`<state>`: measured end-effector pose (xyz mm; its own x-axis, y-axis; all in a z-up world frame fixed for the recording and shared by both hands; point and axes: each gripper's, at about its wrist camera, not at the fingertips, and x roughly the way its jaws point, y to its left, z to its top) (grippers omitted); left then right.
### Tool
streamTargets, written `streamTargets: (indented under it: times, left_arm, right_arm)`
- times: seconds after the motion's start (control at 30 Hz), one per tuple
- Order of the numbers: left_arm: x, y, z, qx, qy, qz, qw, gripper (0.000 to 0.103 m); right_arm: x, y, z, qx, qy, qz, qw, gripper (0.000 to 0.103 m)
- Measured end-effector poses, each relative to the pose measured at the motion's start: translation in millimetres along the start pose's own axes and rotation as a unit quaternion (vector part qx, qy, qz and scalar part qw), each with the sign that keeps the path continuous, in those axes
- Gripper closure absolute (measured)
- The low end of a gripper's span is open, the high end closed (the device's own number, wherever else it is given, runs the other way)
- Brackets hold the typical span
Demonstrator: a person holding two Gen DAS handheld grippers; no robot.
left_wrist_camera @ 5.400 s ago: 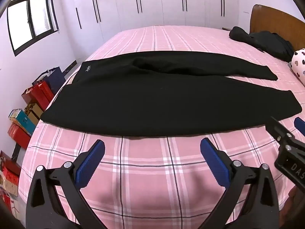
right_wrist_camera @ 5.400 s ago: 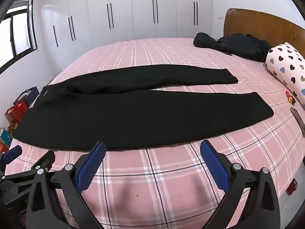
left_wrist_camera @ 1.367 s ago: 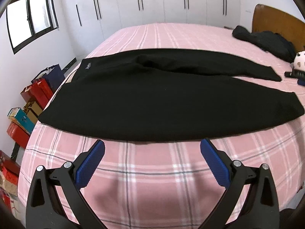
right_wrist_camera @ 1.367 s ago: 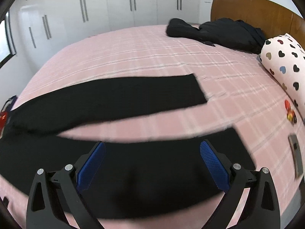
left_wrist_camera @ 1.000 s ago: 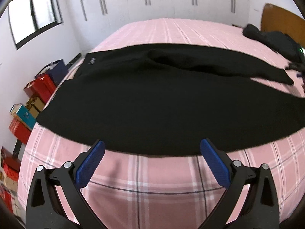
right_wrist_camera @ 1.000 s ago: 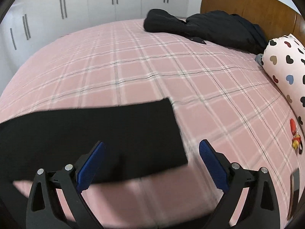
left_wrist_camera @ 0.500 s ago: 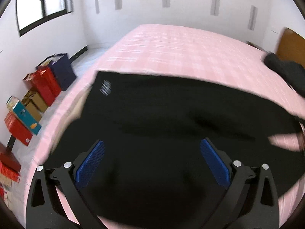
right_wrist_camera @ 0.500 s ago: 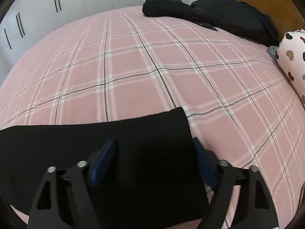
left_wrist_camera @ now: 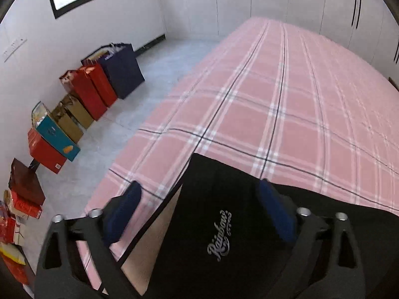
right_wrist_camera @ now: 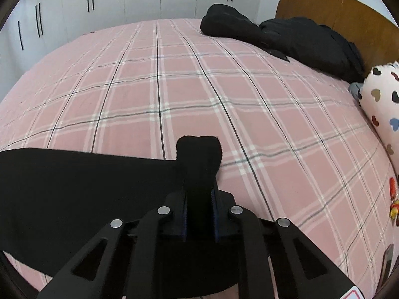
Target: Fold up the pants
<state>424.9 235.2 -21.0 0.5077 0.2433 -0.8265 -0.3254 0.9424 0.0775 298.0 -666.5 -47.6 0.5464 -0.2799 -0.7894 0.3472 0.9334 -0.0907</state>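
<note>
The black knit pants point(left_wrist_camera: 224, 236) lie on the pink plaid bedspread point(left_wrist_camera: 286, 104), the waistband end with its silver script logo toward the foot-side edge of the bed, the leg ends toward the wooden headboard point(right_wrist_camera: 349, 17). The right gripper point(right_wrist_camera: 198, 206) has its jaws nearly together, having just been closing, and they pinch the far leg's cuff, which stands up bunched between the blue pads. The left gripper point(left_wrist_camera: 202, 214) has wide jaws that have just been narrowing; they straddle the waistband corner, but no pad presses the cloth, though the near part of the view is dark and contact underneath cannot be ruled out. Risks, as judged: the right grip holds a bunched tuft, so a lift may carry only one layer or slip free; the left jaws, if shut where they are, may catch a single thickness or the bedspread with it, dragging the cover. The waistband corner sits close to the bed's edge, beyond which are bare floor and a row of red and navy gift bags and boxes point(left_wrist_camera: 82, 99); a tug that way could pull fabric off the bed. Open bedspread beyond the pants gives ample room; the heap of dark clothing point(right_wrist_camera: 286, 32) and the heart-print pillow point(right_wrist_camera: 384, 94) lie well apart.
</note>
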Motion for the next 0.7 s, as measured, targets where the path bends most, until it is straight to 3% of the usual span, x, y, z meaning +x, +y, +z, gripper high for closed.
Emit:
streamTargets:
  times: [0.07,0.1,0.17,0.3,0.47,0.63,0.7]
  left_arm:
    - [12,1,0,-0.002,0.025,-0.021,0.9995,0.061]
    - [17,3,0,-0.007,0.039,-0.025,0.9989,0.072]
    - [14,10,-3,-0.007,0.032,-0.034,0.9989,0.079]
    - [-23,18,-6,0.006,-0.018,-0.066,0.9977,0.081]
    - [-102,48,-24,-0.003,-0.057,-0.143,0.9880,0.082]
    - [-192,87,-77,0.025,-0.074,-0.179,0.9807,0.082]
    - [-208,101,-102,0.040,-0.071,-0.167,0.9826,0.081]
  right_arm:
    - [-2,-1,-3,0.006,0.001,0.002,1.000,0.090]
    - [-4,1,-6,0.005,0.001,-0.001,1.000,0.090]
    - [-7,3,-7,0.005,0.000,-0.005,1.000,0.090]
    - [-23,5,-4,0.009,-0.016,-0.003,1.000,0.090]
    - [-79,-4,-5,0.008,-0.064,0.015,0.998,0.091]
    - [-155,-12,-24,-0.029,-0.125,0.032,0.991,0.091]
    - [-179,-18,-43,-0.059,-0.139,0.023,0.988,0.091]
